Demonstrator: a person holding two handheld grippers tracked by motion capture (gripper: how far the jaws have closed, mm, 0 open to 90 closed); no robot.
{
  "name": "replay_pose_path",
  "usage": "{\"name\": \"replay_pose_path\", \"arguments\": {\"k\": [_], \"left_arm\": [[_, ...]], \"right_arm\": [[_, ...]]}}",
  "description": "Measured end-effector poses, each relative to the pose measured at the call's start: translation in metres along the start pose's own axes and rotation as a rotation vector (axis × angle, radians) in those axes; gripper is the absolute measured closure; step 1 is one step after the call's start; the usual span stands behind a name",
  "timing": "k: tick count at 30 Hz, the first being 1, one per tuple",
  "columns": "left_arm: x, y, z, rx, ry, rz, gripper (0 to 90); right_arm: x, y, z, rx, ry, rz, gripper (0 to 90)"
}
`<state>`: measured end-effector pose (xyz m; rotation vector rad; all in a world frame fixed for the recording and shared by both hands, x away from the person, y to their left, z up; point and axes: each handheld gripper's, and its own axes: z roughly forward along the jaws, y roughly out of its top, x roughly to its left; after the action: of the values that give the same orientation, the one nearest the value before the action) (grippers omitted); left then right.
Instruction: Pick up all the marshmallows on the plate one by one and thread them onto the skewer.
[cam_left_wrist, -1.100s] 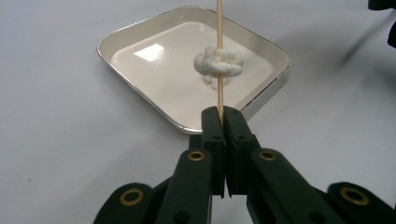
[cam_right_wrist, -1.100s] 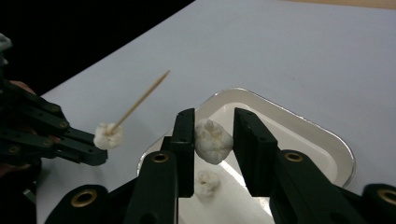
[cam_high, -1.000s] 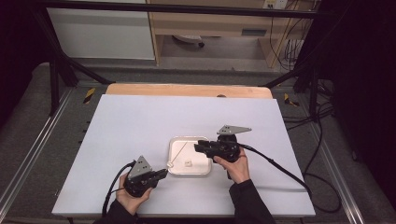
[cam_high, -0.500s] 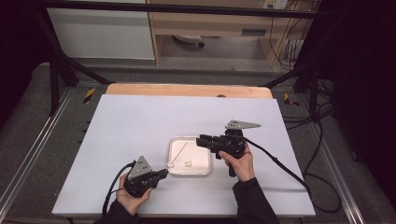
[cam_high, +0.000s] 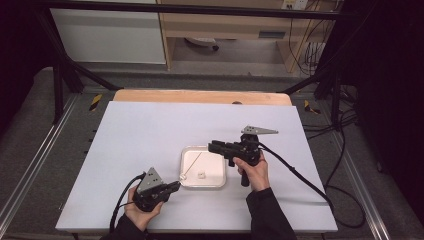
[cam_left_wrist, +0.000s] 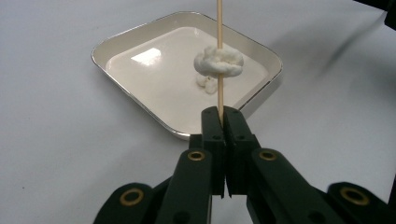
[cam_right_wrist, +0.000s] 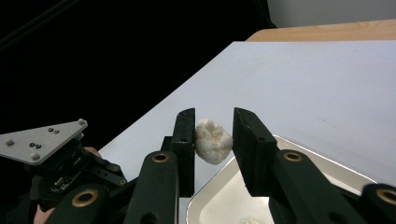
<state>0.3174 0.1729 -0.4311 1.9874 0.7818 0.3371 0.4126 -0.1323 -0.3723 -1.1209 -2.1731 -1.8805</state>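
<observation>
My left gripper (cam_high: 176, 184) (cam_left_wrist: 223, 114) is shut on the end of a thin wooden skewer (cam_left_wrist: 219, 28), which slants out over a shallow white tray (cam_high: 212, 160) (cam_left_wrist: 140, 88). A soft white lump (cam_left_wrist: 218, 62) is threaded on the skewer just above the tray floor. Small white bits (cam_left_wrist: 208, 84) lie under it. My right gripper (cam_high: 210, 146) (cam_right_wrist: 214, 135) hovers over the tray's far right corner, shut on another white lump (cam_right_wrist: 212, 140) held between its pads.
The tray (cam_right_wrist: 224, 196) sits near the front middle of a white table top (cam_high: 150, 130). A wooden strip (cam_high: 200, 96) runs along the far edge. Cables (cam_high: 300, 177) trail off to the right. Metal frame rails flank the table.
My right gripper has lifted a little and drifted slightly away from the tray with the white lump still in it. The left gripper and skewer have stayed put.
</observation>
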Motion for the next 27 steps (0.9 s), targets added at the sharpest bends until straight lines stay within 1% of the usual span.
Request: {"name": "replay_pose_path", "arguments": {"k": [4,10,17,27], "left_arm": [[0.0,0.0,0.0,0.0,-0.002,0.001,88.3],[0.0,0.0,0.0,-0.001,-0.004,0.007,88.3],[-0.001,0.0,0.001,0.001,-0.003,0.012,88.3],[-0.001,0.0,0.002,0.008,-0.004,0.013,88.3]], "right_arm": [[-0.002,-0.002,0.004,0.004,0.004,0.014,70.8],[-0.005,-0.005,0.01,0.013,0.022,0.032,71.0],[-0.005,-0.009,0.018,0.032,0.033,0.037,71.1],[-0.005,-0.012,0.02,0.038,0.05,0.045,71.4]]}}
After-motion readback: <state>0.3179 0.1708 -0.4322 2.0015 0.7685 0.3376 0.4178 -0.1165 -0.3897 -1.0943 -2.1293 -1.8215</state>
